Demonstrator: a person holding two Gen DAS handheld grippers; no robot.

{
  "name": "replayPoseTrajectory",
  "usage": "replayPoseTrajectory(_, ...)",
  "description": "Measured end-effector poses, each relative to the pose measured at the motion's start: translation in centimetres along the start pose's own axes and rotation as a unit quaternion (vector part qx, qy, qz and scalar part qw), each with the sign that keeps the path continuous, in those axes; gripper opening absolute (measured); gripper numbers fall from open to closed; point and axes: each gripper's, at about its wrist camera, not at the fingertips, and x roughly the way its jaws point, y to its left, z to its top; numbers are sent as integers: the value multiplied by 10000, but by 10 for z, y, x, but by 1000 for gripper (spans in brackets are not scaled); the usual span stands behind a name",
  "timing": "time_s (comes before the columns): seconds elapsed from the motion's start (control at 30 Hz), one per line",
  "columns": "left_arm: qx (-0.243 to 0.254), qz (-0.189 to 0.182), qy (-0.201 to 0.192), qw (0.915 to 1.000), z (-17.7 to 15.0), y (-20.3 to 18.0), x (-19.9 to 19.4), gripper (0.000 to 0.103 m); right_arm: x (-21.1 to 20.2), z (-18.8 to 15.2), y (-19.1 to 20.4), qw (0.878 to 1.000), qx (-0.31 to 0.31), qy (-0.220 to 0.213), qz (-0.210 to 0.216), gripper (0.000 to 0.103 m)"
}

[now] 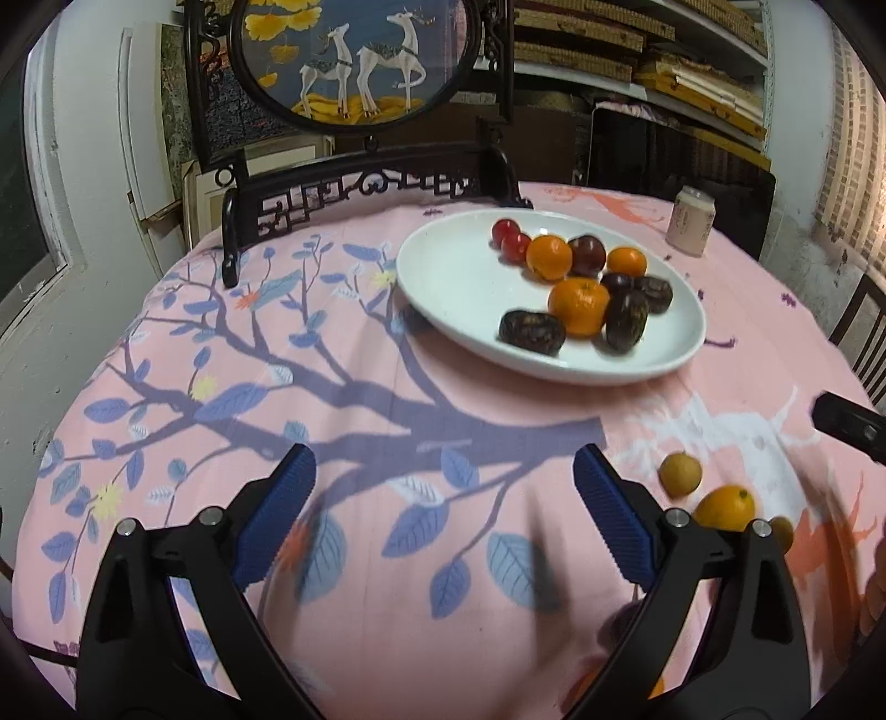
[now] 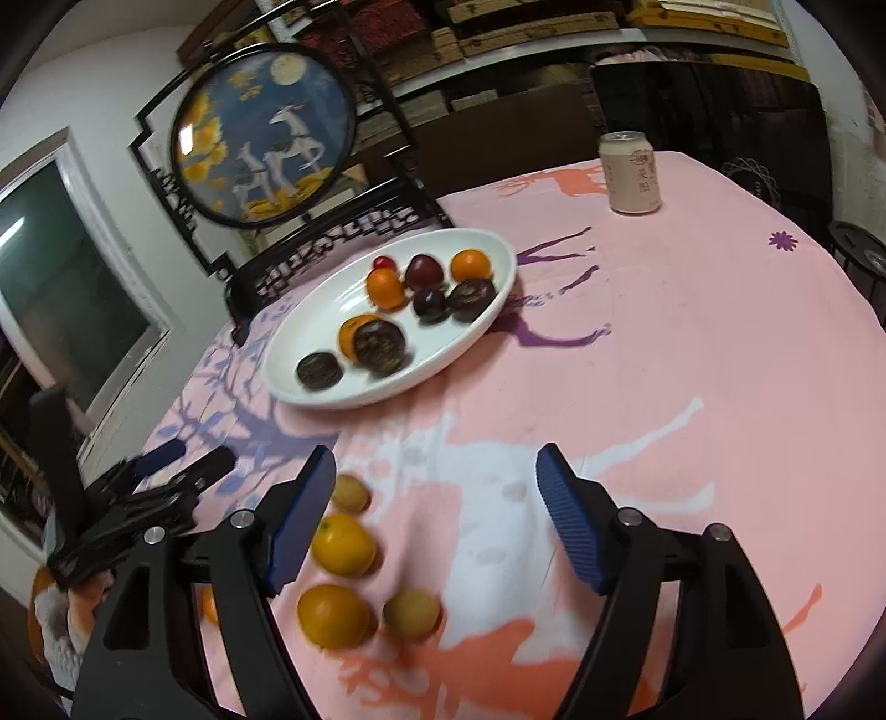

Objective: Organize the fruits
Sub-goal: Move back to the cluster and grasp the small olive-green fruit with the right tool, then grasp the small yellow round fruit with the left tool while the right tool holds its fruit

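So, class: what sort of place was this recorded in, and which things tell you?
Probably a home dining room doubling as storage: a round table under a pink printed tablecloth, a carved deer-picture screen, and shelves of stacked boxes.

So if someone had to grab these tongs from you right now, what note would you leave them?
Left tongs: open, empty, above the tablecloth.
Right tongs: open, empty, above the loose fruit.
Done: the white plate already holds oranges, dark fruits and small red ones.
Left: four fruits lie on the cloth near the right tongs: two oranges and two small yellow-brown fruits. Another orange thing peeks out behind the left finger; I cannot tell what it is.
A pink can stands at the far side, not part of the job.
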Motion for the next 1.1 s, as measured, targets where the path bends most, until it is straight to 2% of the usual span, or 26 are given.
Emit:
replayPoseTrajectory(0.17, 83, 98, 61, 9999, -2, -2, 3, 96, -11, -25, 12, 9988, -464, 120, -66, 73)
replayPoseTrajectory(0.2, 79, 99, 54, 9999, -2, -2, 2, 96, -11, -29, 14, 9982, -561, 140, -132, 70)
replayPoseTrajectory(0.3, 58, 114, 57, 9999, -2, -1, 2, 96, -8, -36, 16, 9973, -653, 302, -162, 51)
replayPoseTrajectory(0.37, 47, 130, 74, 9999, -2, -1, 3, 96, -3, -40, 16, 9965, -685, 449, -163, 45)
replayPoseTrajectory(0.5, 62, 132, 71, 9999, -2, -1, 3, 96, 1, -45, 21, 9944, -868, 563, -233, 44)
replayPoseTrajectory(0.97, 356, 141, 88, 9992, -5, -13, 3, 96, 18, -52, 32, 9886, -1122, 995, -166, 25)
replayPoseTrajectory(1.1, 461, 65, 91, 9989, -6, -18, 3, 96, 17, -53, 32, 9887, -1110, 992, -177, 24)
